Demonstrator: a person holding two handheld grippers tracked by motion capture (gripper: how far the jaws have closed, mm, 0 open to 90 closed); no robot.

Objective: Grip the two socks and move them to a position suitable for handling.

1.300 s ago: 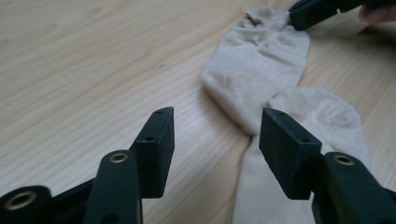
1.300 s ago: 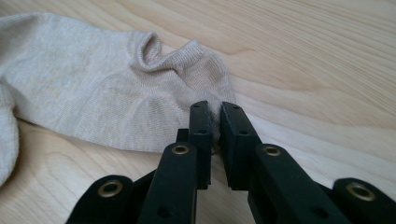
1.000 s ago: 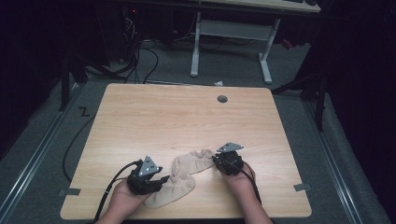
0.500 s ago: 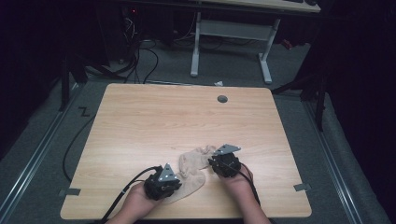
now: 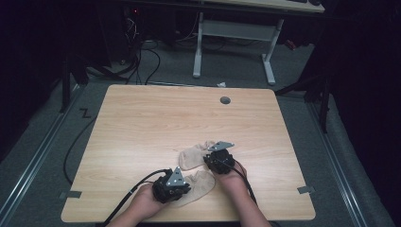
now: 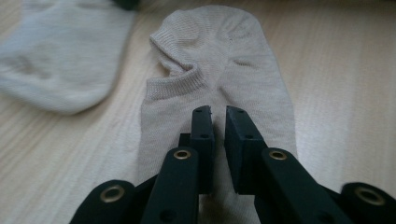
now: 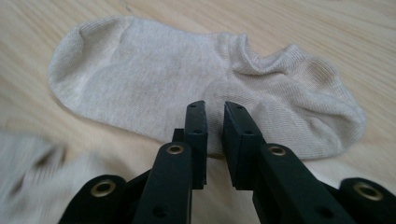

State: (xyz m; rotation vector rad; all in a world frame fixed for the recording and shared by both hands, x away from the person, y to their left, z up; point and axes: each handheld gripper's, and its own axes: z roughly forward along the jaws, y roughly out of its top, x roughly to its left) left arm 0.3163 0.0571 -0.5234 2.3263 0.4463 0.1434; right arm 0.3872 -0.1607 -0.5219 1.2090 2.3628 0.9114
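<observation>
Two socks lie on the table (image 5: 156, 118), near its near edge and a little right of centre. The near sock (image 5: 201, 185) lies just short of that edge. The far sock (image 5: 193, 158) is just beyond it, and in the high view their edges look close together or touching.

The left gripper (image 5: 188, 187) is at the left end of the near sock. Its jaws have just been closing and are now drawn almost together, with only a thin slit between them. In the left gripper view the left gripper (image 6: 218, 112) has its tips down on the sock's middle, below the cuff opening. I cannot tell whether any fabric is pinched.

The right gripper (image 5: 207, 159) is at the right end of the far sock. Its jaws have also just been closing, down to the same thin slit. In the right gripper view the right gripper (image 7: 214, 108) has its tips at the sock's near edge, under the heel. A pinch cannot be made out here either.

Bare wood stretches left, right and far of the socks, up to a cable hole (image 5: 225, 100) near the far edge. The forearms cross the near edge, so there is little room on that side.
</observation>
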